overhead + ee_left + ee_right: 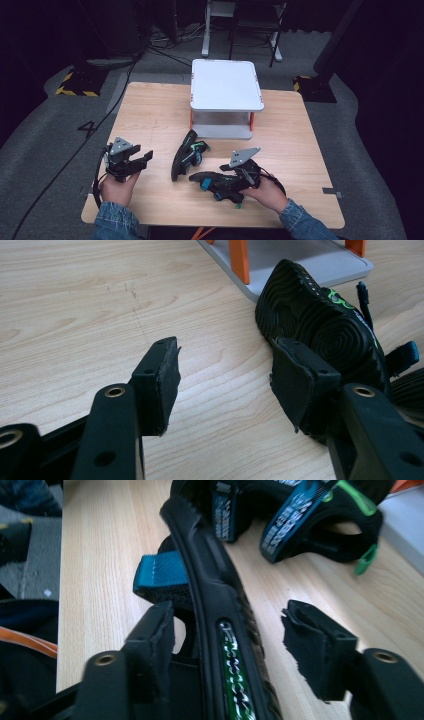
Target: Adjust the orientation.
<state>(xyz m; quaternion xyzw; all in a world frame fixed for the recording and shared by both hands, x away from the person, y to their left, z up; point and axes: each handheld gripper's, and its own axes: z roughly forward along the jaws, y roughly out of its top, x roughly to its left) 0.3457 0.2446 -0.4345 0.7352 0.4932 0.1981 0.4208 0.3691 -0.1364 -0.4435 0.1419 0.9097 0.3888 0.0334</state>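
Observation:
Two black sandals with blue and green straps lie on the wooden table (150, 115). One sandal (184, 156) rests on its side below the white stand, its ribbed sole (320, 325) turned toward my left gripper (142, 161). That gripper (227, 360) is open over bare wood just left of the sole, with nothing between its pads. The second sandal (215, 184) lies near the front edge. My right gripper (229, 181) straddles its sole edge (210, 580). The left pad (155, 630) sits against the sandal and a gap separates the right pad (315, 640) from it, so it is open.
A white two-level stand (226, 82) with orange posts (239, 260) stands at the table's far middle. Its grey lower shelf (310, 262) lies just beyond the first sandal (300, 510). Bare wood stretches to the left and right of the stand. Cables run over the grey floor at the left.

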